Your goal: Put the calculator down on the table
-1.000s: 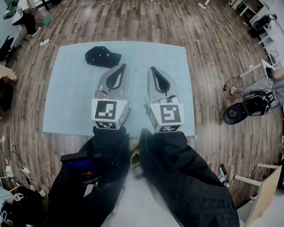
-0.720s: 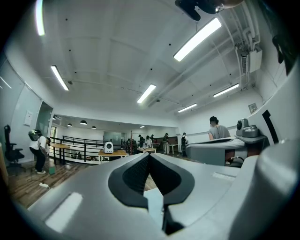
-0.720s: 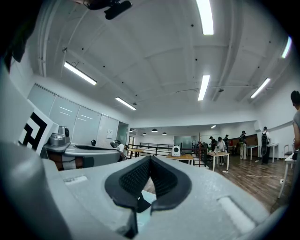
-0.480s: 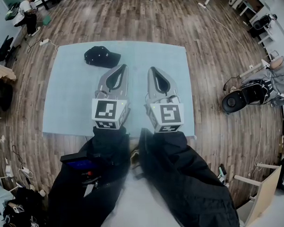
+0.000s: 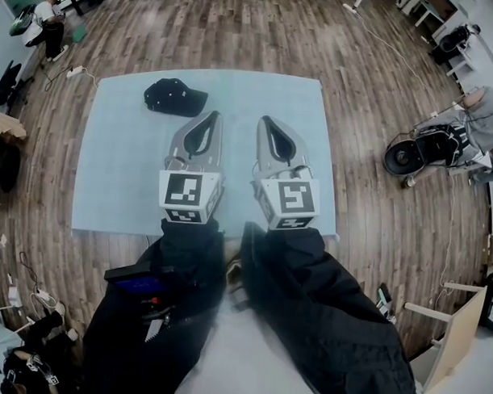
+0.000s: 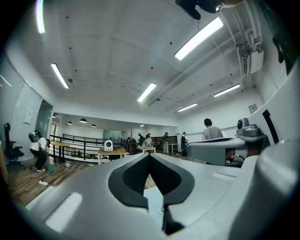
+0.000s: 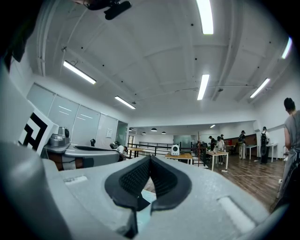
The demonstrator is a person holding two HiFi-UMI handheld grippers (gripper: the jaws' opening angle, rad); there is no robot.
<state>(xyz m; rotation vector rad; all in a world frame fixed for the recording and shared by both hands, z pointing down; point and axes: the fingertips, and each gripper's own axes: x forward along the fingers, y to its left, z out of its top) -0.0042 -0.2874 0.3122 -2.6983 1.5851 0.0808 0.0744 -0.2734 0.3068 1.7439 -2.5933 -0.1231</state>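
The left claw point(image 5: 214, 115) and the right claw point(image 5: 261, 119) are held side by side, level above the pale blue desk point(image 5: 116, 164). Each is pressed together, with nothing pinched. A black cap point(image 5: 175, 97) is seen on the desk, beyond the left claw. A dark flat device point(image 5: 139, 279) with a blue face is tucked against the black jacket point(image 5: 114, 342). Whether it is the calculator cannot be told.
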